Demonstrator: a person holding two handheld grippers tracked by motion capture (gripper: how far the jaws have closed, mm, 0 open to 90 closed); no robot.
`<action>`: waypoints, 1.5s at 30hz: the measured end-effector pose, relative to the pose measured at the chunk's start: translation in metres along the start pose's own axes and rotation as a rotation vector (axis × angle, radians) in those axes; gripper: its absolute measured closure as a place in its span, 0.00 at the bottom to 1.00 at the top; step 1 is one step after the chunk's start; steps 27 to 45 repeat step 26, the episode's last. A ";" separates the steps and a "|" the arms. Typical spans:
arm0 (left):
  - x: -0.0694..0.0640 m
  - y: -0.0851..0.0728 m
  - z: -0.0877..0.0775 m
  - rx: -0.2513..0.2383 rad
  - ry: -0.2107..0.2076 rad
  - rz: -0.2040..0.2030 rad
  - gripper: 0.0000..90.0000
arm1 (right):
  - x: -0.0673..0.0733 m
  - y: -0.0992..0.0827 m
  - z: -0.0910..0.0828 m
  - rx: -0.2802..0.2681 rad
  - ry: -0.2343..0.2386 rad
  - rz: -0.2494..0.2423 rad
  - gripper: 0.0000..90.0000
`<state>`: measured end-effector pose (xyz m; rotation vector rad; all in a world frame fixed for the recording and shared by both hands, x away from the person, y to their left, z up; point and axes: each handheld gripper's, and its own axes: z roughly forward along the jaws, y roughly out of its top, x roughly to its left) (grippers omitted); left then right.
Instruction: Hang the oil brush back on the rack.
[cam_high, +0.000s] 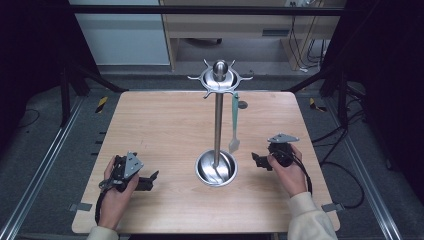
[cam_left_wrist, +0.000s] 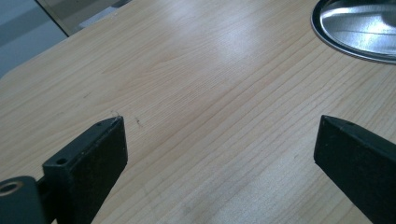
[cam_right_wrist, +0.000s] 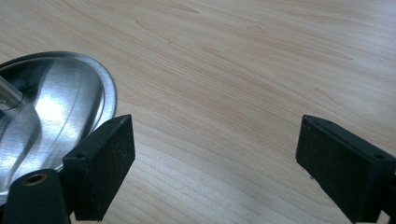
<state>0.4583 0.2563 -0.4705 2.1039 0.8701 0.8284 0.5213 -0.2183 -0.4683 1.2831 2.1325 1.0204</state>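
Left gripper (cam_high: 150, 181) and right gripper (cam_high: 258, 161): jaws spread, empty, flanking steel stand (cam_high: 218, 120). Stand's pole vertical; pale utensil (cam_high: 234, 125) hangs lengthwise, its type unclear.

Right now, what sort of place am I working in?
Probably a lab or test rig for recording, not a kitchen. A bare wooden table stands between dark frame rails, loose cables trail over the grey floor, and a metal utensil stand holds one pale green utensil.
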 end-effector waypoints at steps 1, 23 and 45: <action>0.000 0.000 0.000 0.001 -0.001 0.001 0.03 | 0.000 0.000 0.001 0.000 0.001 -0.009 0.14; -0.001 0.000 0.000 0.007 -0.002 0.014 0.03 | 0.004 -0.007 0.016 -0.035 0.033 0.003 0.14; -0.001 0.000 0.001 0.006 -0.004 0.011 0.03 | 0.004 -0.007 0.017 -0.035 0.033 0.002 0.14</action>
